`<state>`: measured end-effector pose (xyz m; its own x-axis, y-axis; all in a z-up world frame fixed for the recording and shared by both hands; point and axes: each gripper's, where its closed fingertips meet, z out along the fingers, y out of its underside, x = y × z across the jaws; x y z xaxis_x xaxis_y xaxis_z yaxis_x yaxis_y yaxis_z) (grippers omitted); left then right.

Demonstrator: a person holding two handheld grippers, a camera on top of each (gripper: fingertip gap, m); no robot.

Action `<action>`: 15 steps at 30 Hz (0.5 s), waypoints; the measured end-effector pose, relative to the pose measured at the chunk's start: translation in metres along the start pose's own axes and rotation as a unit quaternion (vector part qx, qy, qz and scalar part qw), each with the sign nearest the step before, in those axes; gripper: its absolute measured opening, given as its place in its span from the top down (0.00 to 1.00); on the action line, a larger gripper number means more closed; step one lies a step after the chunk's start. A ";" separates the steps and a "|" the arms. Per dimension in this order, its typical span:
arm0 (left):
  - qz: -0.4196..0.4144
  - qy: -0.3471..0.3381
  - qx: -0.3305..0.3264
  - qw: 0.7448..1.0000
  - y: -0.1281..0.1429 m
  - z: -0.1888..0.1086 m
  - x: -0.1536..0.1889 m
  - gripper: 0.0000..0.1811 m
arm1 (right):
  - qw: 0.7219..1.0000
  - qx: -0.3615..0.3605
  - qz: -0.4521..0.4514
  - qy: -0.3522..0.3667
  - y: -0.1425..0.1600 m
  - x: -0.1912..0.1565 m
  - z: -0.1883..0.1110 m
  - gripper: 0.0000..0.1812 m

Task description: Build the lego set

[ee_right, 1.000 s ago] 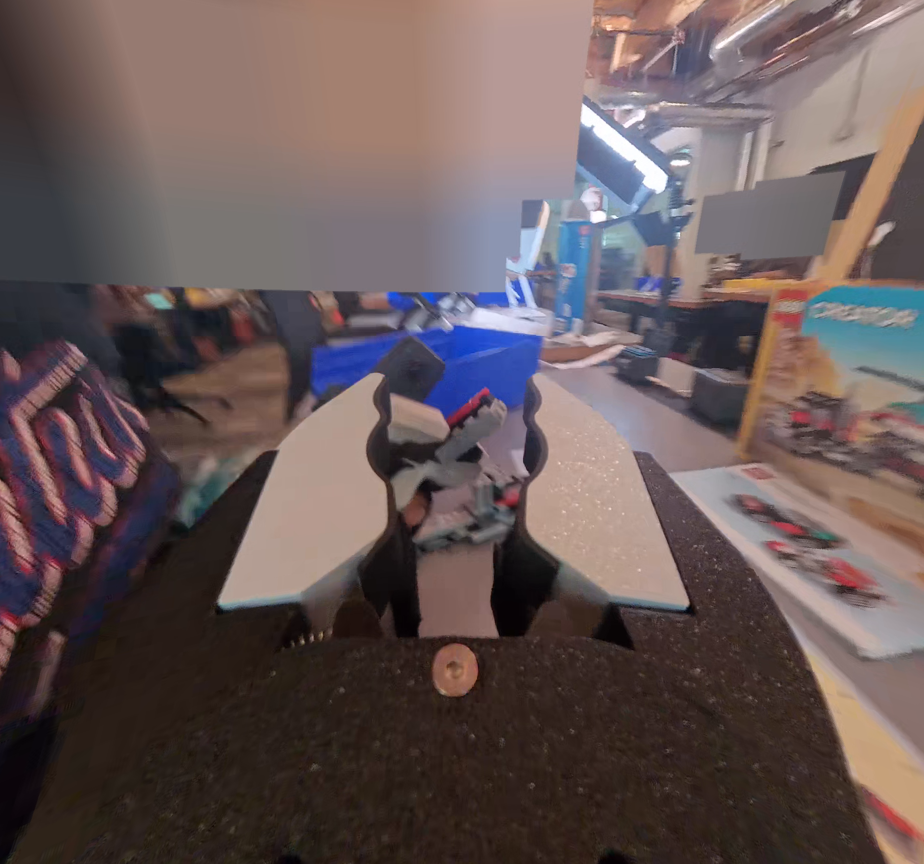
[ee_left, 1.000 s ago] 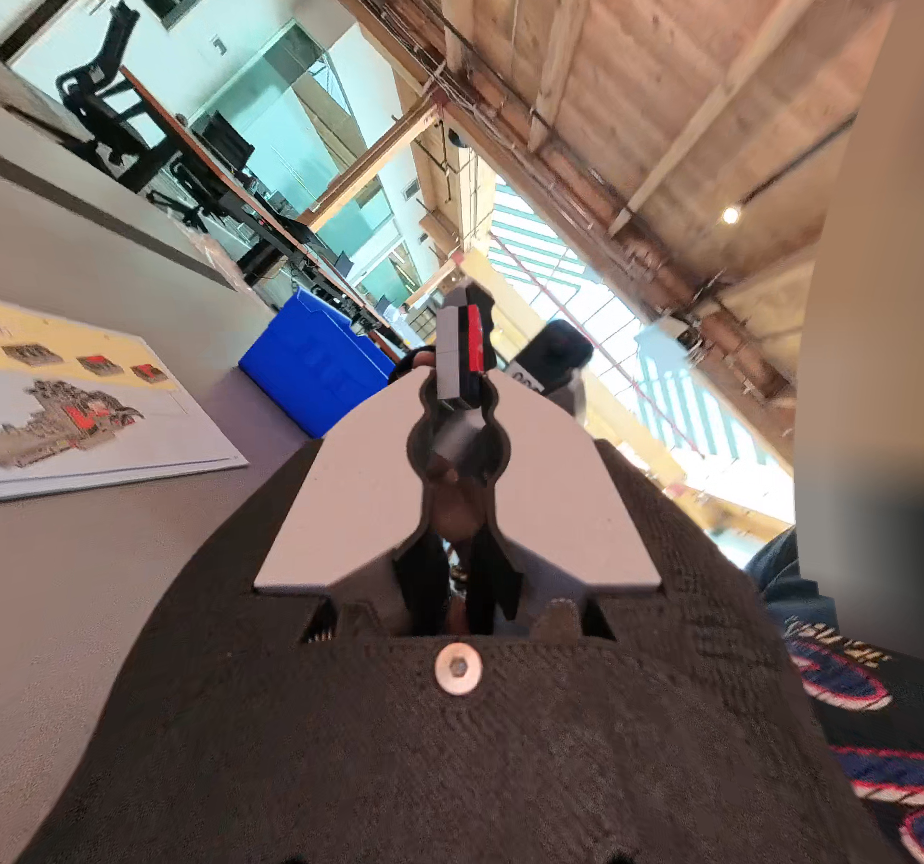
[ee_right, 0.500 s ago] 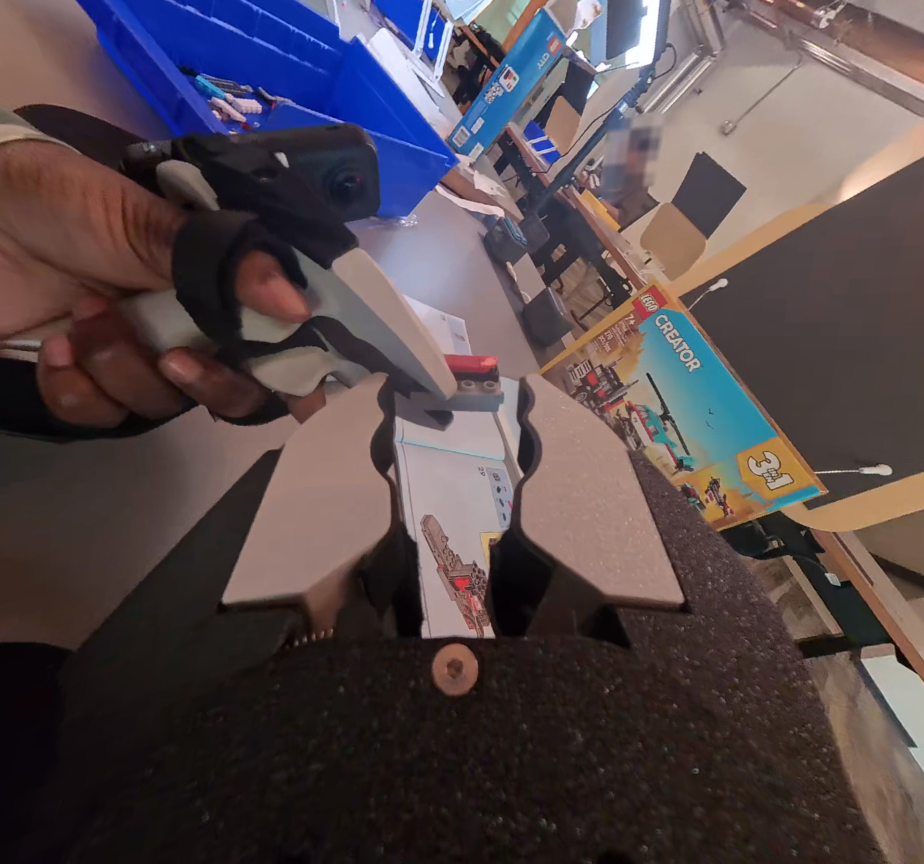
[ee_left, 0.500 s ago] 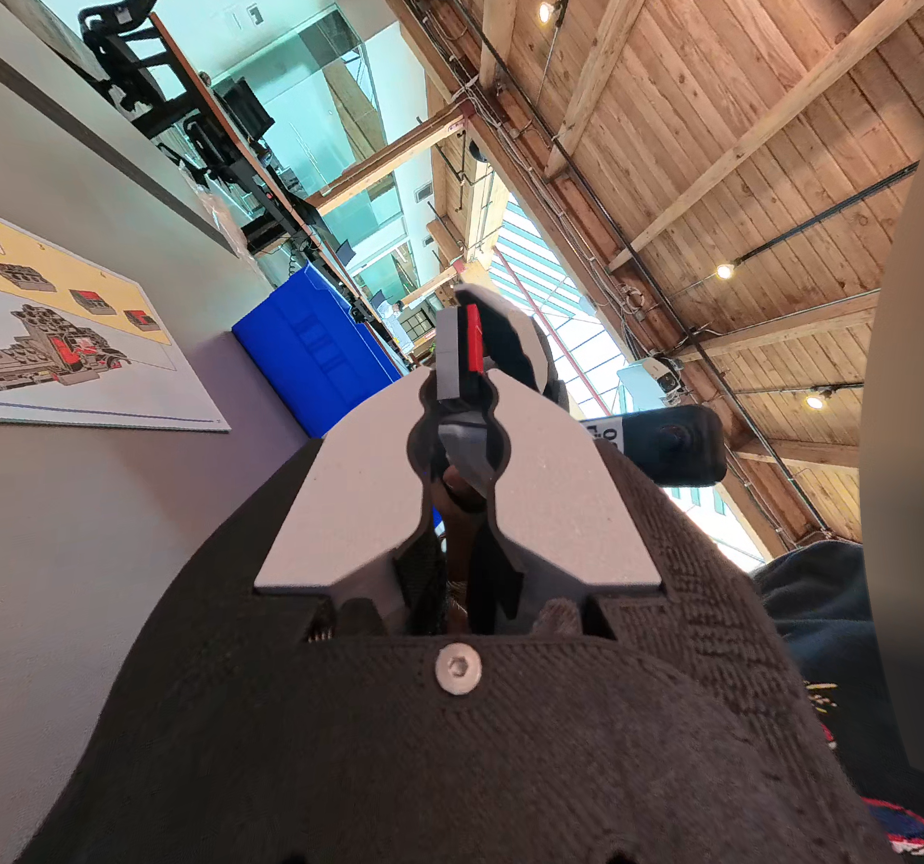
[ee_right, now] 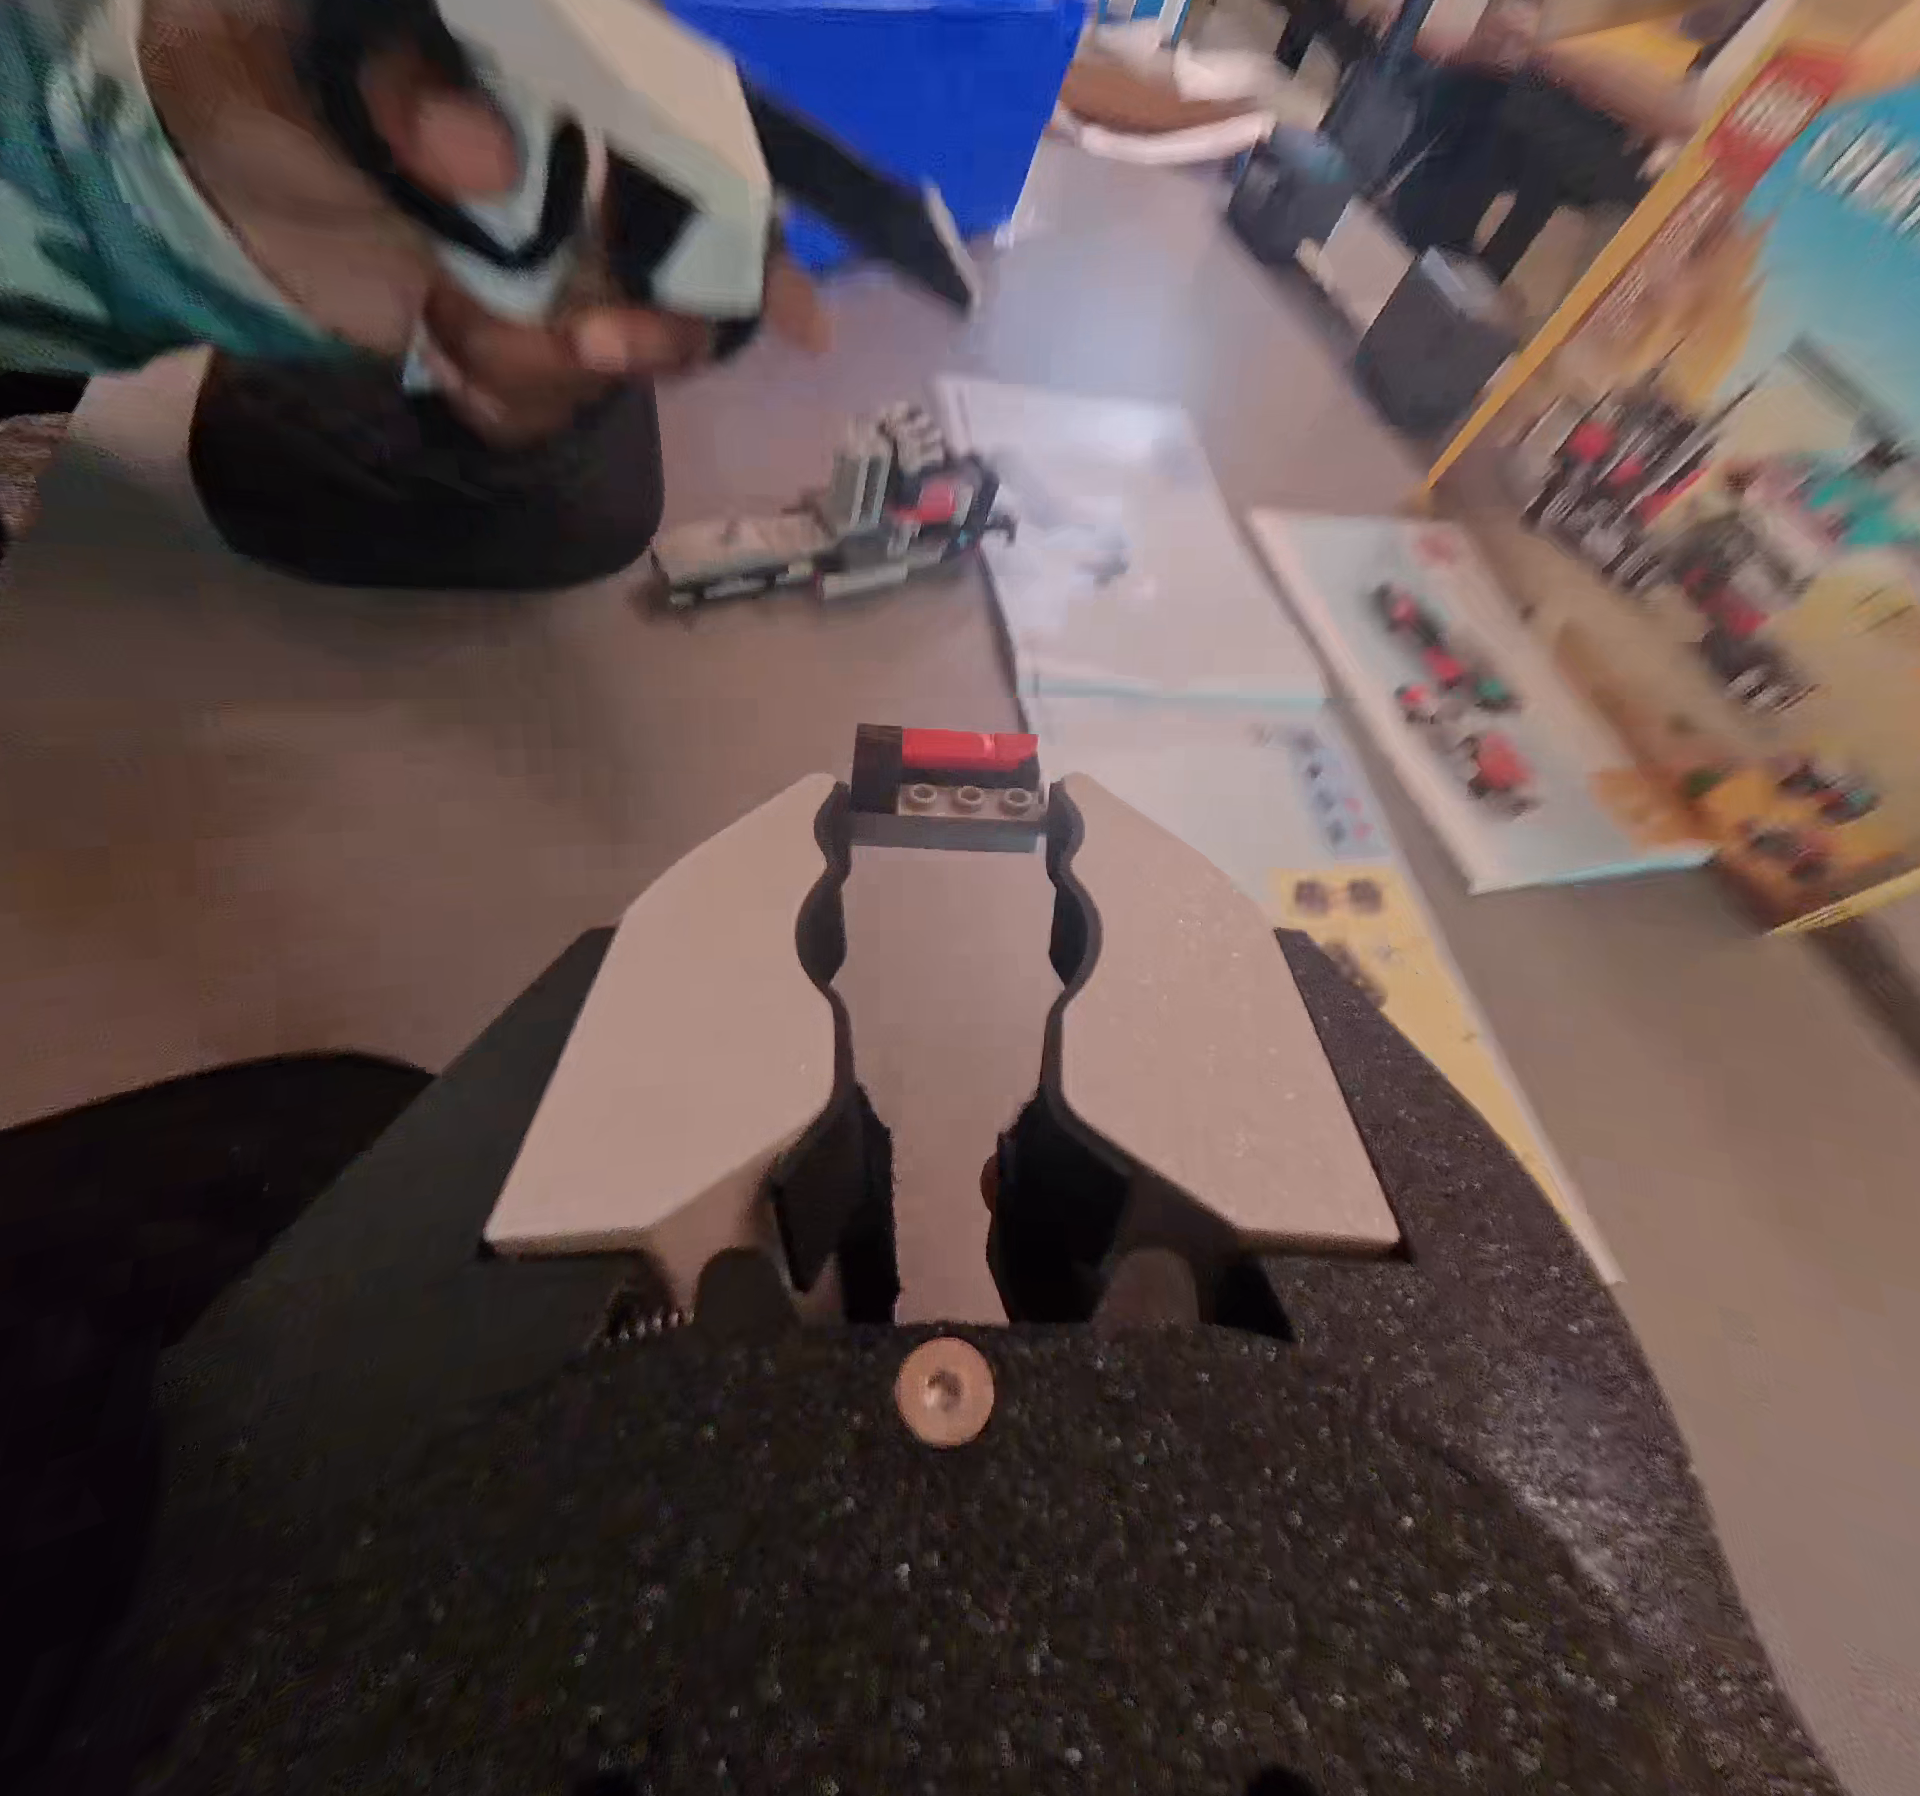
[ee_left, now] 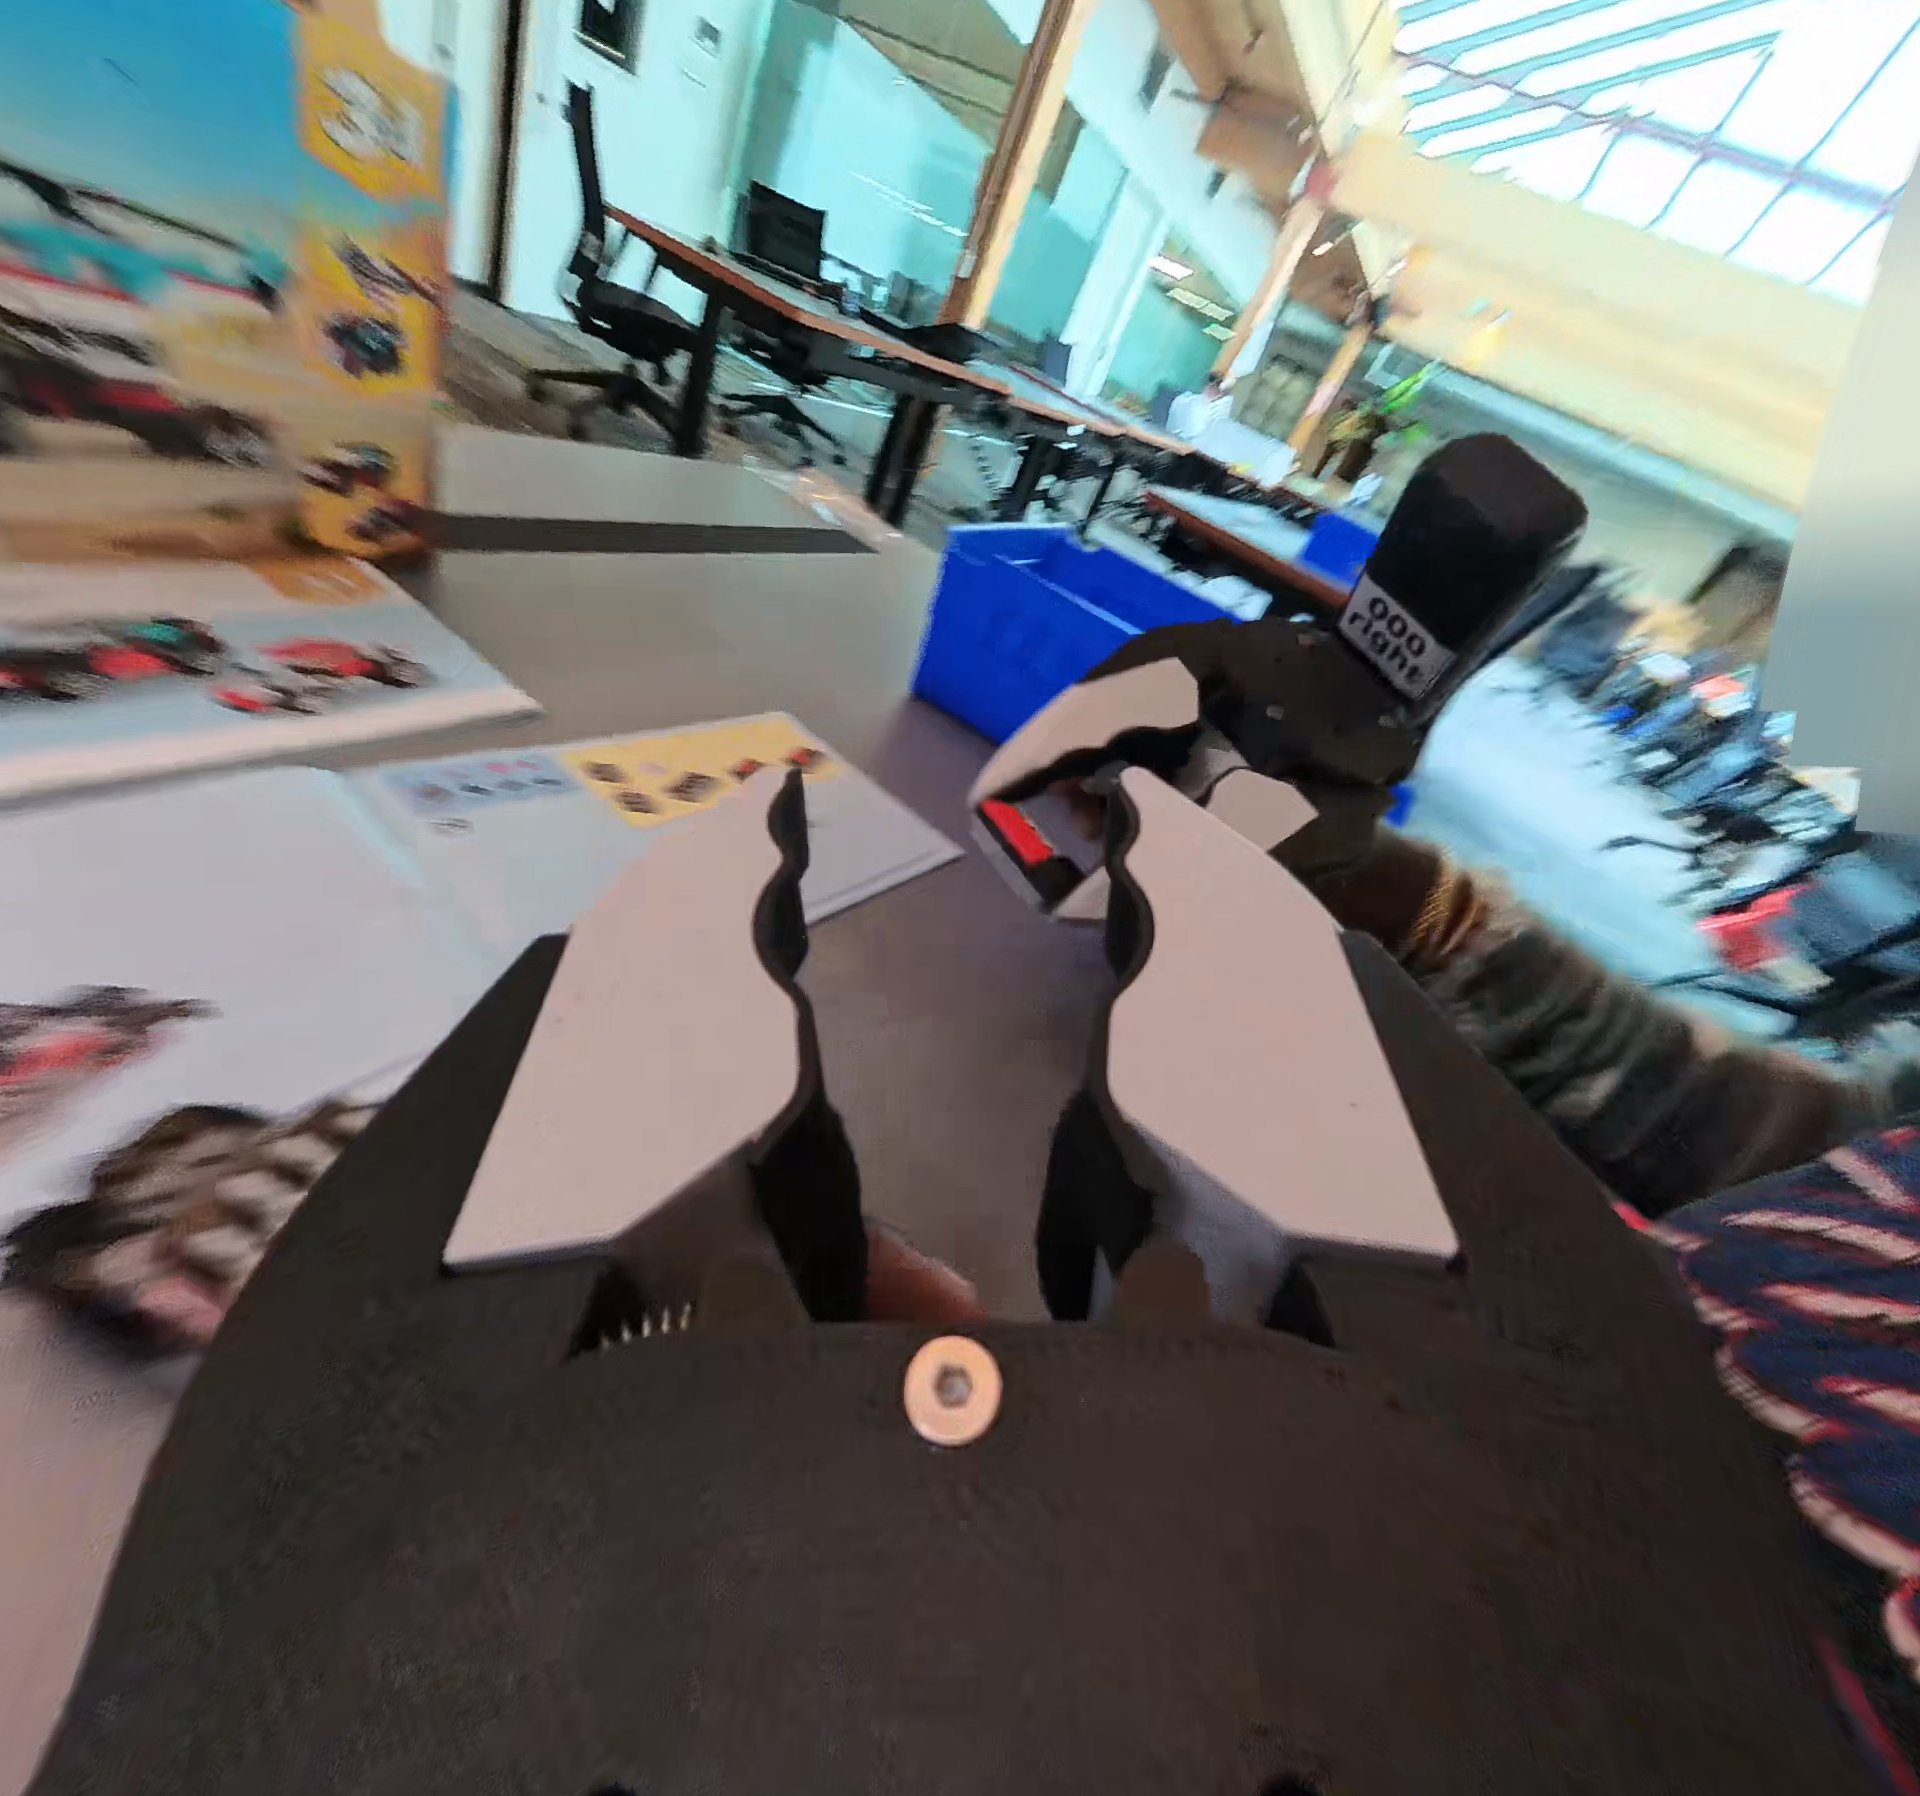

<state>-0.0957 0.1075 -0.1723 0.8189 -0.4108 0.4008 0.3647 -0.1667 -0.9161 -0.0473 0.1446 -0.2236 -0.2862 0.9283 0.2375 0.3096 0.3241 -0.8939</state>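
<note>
My right gripper (ee_right: pixel 948 806) is shut on a small assembly (ee_right: pixel 951 790): a grey studded plate with a red and a black piece on top, held level above the table. My left gripper (ee_left: pixel 956 806) is open and empty. In the left wrist view the right gripper (ee_left: pixel 1039 863) sits just beyond my right finger, with the assembly (ee_left: pixel 1006 824) in its jaws. The partly built grey and black model (ee_right: pixel 831 531) stands on the table ahead of the right gripper. The left gripper (ee_right: pixel 852 260) shows blurred at the upper left.
Open instruction booklets (ee_right: pixel 1122 583) (ee_left: pixel 675 790) lie on the grey table. The set's box (ee_right: pixel 1714 396) (ee_left: pixel 208 292) stands behind them. A blue bin (ee_left: pixel 1039 614) (ee_right: pixel 883 11) sits at the far side. A person's sleeve (ee_left: pixel 1610 1050) crosses at right. The grippers' ends are close to 9 centimeters from one another.
The left gripper has opened and let go of the small assembly; the right gripper has shut on it. Both grippers swung down from pointing upward to facing the table.
</note>
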 end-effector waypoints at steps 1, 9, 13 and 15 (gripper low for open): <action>0.028 -0.020 -0.003 0.999 -0.004 -0.008 -0.007 0.70 | 1.000 -0.011 0.015 -0.010 0.009 -0.001 0.003 0.80; 0.131 -0.117 -0.024 0.984 -0.015 -0.040 -0.038 0.70 | 0.982 -0.140 0.127 0.009 0.054 -0.004 0.021 0.80; 0.141 -0.111 -0.032 0.983 -0.008 -0.031 -0.034 0.70 | 0.965 -0.196 0.157 0.075 0.072 0.003 0.019 0.80; 0.145 -0.104 -0.045 0.983 -0.002 -0.025 -0.032 0.71 | 0.955 -0.222 0.169 0.099 0.078 0.006 0.017 0.80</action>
<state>-0.1339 0.0986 -0.1838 0.9586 -0.2631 0.1086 0.0698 -0.1527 -0.9858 -0.0407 0.1726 -0.2983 0.0616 0.9956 0.0701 0.7206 0.0042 -0.6933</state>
